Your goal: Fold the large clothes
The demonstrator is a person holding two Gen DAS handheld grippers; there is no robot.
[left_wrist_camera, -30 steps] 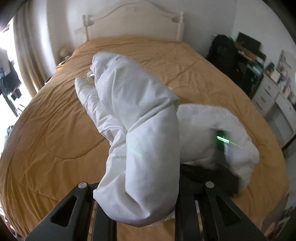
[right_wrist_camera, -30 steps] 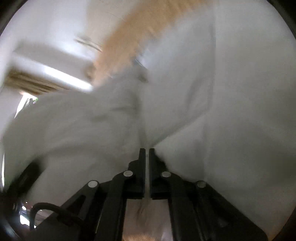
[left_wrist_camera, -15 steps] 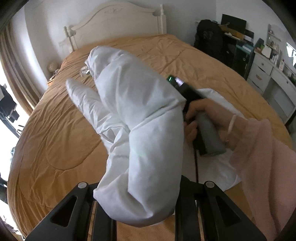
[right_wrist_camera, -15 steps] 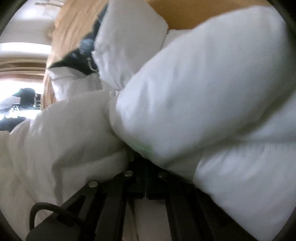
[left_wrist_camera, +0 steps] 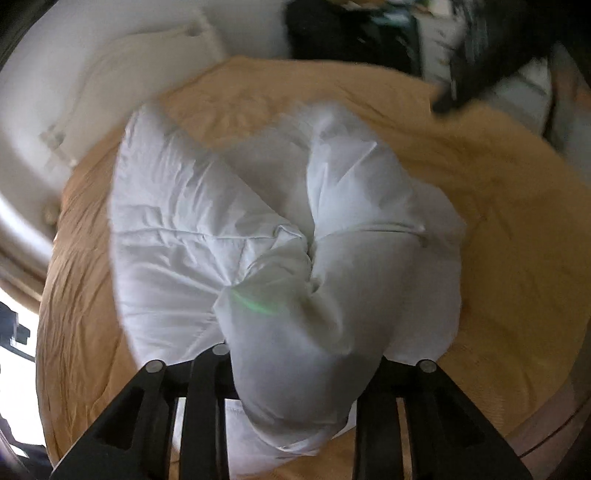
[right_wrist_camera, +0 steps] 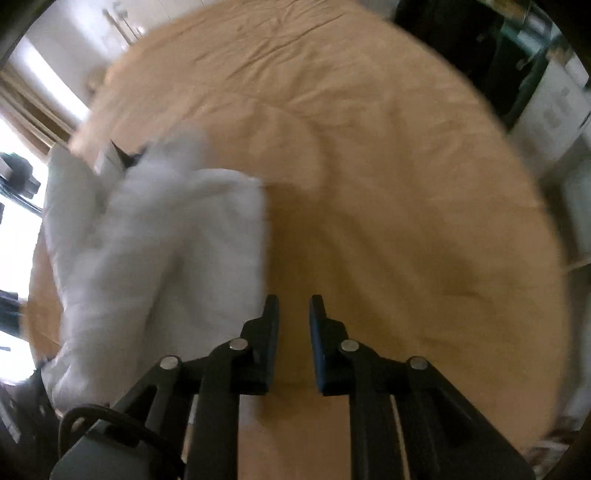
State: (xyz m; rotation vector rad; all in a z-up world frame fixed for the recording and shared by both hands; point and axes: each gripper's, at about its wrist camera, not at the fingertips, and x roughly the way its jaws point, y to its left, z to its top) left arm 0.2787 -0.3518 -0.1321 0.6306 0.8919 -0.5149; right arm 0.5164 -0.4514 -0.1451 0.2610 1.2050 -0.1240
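Observation:
A white puffy jacket (left_wrist_camera: 258, 229) lies bunched on the orange-tan bedspread (left_wrist_camera: 509, 206). My left gripper (left_wrist_camera: 295, 369) is shut on a thick fold of the jacket, which bulges between and over the fingers and hides their tips. In the right wrist view the jacket (right_wrist_camera: 147, 251) lies to the left on the bedspread (right_wrist_camera: 388, 184). My right gripper (right_wrist_camera: 293, 314) is open and empty above bare bedspread, just right of the jacket's edge. Both views are motion-blurred.
A white headboard (left_wrist_camera: 122, 62) stands at the far left of the bed. Dark bags and white drawers (left_wrist_camera: 369, 29) line the wall beyond the bed. A bright window with curtains (right_wrist_camera: 22, 122) is at the left.
My right gripper has let go of the jacket, opened and pulled away to the right over bare bedspread. The jacket has been folded over into a rounder bundle. The left gripper still holds its fold.

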